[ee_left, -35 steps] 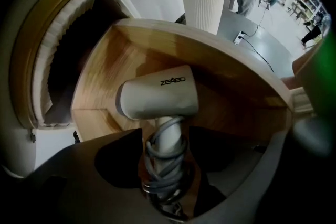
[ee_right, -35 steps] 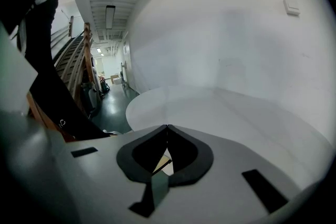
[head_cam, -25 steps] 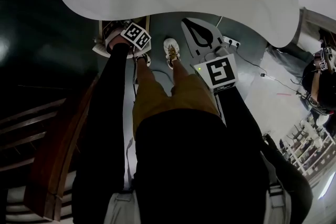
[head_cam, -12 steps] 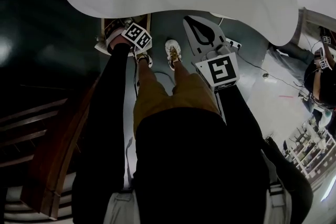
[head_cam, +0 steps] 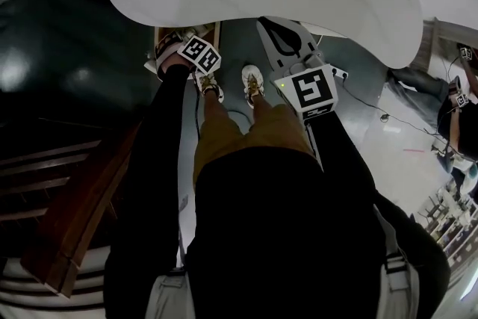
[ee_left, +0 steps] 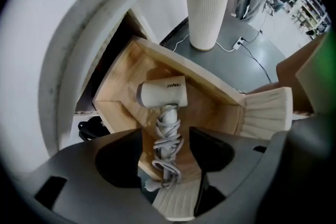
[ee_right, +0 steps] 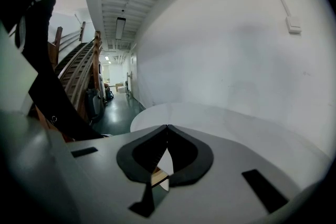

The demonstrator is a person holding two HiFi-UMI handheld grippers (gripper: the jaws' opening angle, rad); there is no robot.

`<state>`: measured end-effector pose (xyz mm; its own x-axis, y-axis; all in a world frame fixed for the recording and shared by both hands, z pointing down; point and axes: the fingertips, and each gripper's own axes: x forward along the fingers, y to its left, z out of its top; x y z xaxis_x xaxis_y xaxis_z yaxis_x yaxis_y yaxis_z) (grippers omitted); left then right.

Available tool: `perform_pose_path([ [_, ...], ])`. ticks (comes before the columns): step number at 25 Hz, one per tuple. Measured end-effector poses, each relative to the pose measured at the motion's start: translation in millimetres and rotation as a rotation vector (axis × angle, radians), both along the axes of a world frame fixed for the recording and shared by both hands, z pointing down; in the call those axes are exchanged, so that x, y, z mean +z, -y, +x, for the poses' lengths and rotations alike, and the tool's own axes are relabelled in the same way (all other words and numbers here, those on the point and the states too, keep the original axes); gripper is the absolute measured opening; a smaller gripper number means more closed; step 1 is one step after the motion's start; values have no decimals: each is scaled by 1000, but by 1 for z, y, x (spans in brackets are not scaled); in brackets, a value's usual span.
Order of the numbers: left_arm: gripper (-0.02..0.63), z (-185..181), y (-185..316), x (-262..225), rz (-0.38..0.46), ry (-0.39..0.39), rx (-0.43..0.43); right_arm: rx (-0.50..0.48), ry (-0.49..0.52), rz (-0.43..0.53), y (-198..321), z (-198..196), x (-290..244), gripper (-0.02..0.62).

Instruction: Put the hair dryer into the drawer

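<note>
Hair dryer (ee_left: 163, 94) lies in open drawer (ee_left: 119, 77), cord wrapped. Your left gripper (ee_left: 167, 142) hovers above, jaws wide, barely shifted; right gripper (ee_right: 167, 136) pinched closed, empty. Placement looks done.

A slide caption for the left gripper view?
White hair dryer lying in the open wooden drawer, below the open left gripper.

L gripper (ee_left: 167, 150) jaws apart, R gripper (ee_right: 167, 129) jaws closed, both held low in front
</note>
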<state>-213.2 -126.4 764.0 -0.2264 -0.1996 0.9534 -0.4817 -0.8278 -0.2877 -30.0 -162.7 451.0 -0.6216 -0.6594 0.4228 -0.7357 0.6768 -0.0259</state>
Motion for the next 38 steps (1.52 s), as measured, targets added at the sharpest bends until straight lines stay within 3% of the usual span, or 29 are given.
perform_pose_path([
  [8,295,4,-21,-33,50,-68,-89,-42,21,39,4,8,-17,25],
  [17,295,25,-50,-61,83,-187,-249,-81,49,101,12,21,-45,25],
  [27,295,47,-18,-149,319,-309,-308,-61,107,170,22,47,-71,25],
  [33,295,58,6,-213,461,-371,-275,-50,139,194,25,55,-87,26],
  [38,295,57,26,-280,628,-431,-240,-57,145,228,22,51,-102,26],
])
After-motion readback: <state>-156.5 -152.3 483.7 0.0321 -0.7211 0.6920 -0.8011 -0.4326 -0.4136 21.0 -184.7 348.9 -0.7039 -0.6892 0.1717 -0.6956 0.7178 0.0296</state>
